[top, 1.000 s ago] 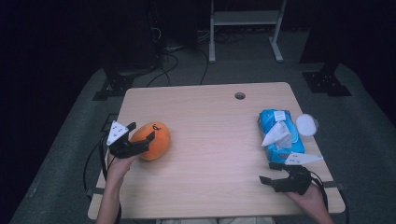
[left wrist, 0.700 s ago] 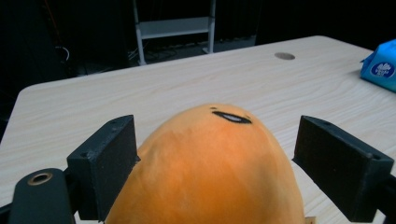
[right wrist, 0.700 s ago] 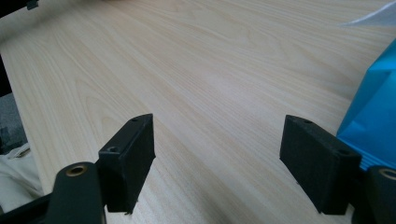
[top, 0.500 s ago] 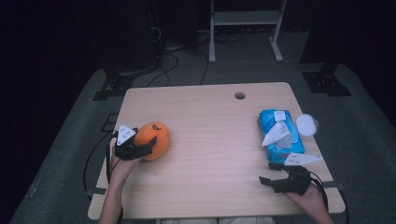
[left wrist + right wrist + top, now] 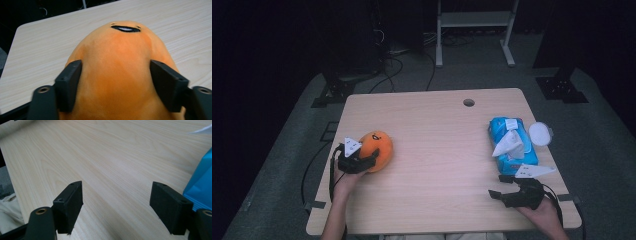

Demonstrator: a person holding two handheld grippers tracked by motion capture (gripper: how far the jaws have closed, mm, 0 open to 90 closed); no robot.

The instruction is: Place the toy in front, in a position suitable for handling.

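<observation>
An orange plush toy with a small black mouth lies near the table's left edge. My left gripper straddles its near end, and its jaws have just been closing. In the left gripper view both black pads press into the sides of the plush toy. My right gripper rests low over the table's front right, pointing left. It stands open in the right gripper view, with bare wood between the jaws.
A blue wipes pack with a white tissue sticking up lies at the right, just beyond my right gripper, and its corner is close to the right jaw. A white round lid lies beside it. The wooden table has a cable hole at the back.
My left gripper has sunk a little over the orange plush toy and its jaws have come in against the toy's sides. The right gripper has kept still.
</observation>
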